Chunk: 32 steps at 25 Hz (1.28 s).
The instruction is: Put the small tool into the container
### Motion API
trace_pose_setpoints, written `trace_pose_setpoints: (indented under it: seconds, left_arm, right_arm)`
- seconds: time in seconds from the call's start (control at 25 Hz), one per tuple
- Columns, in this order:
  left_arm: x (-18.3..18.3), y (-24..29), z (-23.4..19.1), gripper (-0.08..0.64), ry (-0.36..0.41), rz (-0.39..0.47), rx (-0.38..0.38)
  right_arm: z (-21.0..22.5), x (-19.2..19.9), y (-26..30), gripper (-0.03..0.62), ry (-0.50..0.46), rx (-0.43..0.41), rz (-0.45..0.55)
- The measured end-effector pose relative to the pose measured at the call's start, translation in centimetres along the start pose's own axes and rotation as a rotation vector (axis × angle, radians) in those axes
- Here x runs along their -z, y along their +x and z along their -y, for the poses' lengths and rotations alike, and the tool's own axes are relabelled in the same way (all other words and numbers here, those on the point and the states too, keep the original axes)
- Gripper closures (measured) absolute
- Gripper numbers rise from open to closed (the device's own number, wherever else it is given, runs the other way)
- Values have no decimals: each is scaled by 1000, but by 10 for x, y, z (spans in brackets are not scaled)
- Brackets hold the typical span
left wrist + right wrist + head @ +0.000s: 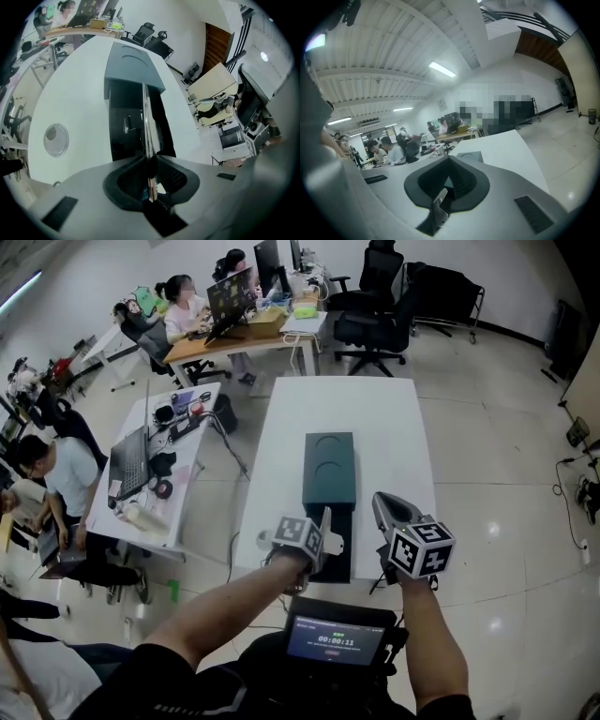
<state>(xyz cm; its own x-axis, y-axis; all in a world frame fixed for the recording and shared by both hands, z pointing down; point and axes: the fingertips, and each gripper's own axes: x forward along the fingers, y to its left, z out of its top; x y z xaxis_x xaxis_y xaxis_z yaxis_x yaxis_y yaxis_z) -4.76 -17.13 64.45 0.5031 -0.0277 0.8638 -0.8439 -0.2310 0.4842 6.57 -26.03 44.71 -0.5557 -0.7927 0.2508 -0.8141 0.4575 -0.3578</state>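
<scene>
Above open container (123, 101) at near edge of table (70, 93), small tool (145, 117) pinched in left gripper (149, 160); right gripper (450, 160) jaws together

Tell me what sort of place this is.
Most likely an open-plan office or lab: desks carrying monitors and a laptop, wheeled office chairs, and people seated working near a white table.

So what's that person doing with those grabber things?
A person holds a gripper in each hand over a white table. The left gripper is clamped on a thin metal tool, held over the open black part of a green box. The right gripper has its jaws together and hangs beside the box. The tool is not let go yet.
</scene>
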Motion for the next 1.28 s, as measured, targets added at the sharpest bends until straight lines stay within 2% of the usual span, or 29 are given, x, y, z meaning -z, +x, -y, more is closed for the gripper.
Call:
trace_pose_setpoints:
  seconds: [0.2,0.28,0.48,1.0,1.28]
  left_arm:
    - [-1,-4,2,454,-96,38,56]
    - [-4,-5,-1,454,-124,56,56]
    - [-12,-7,-11,453,-88,87,-4]
    - [-5,-13,-6,446,-213,46,103]
    - [-7,-17,-10,446,-238,53,110]
  right_arm:
    - [0,3,-3,583,-1,-5,-6]
    - [2,6,-3,583,1,-2,-11]
    - [5,10,2,582,6,-2,-22]
    - [-1,6,8,582,8,-34,-7]
    - [0,10,7,581,12,-42,-8]
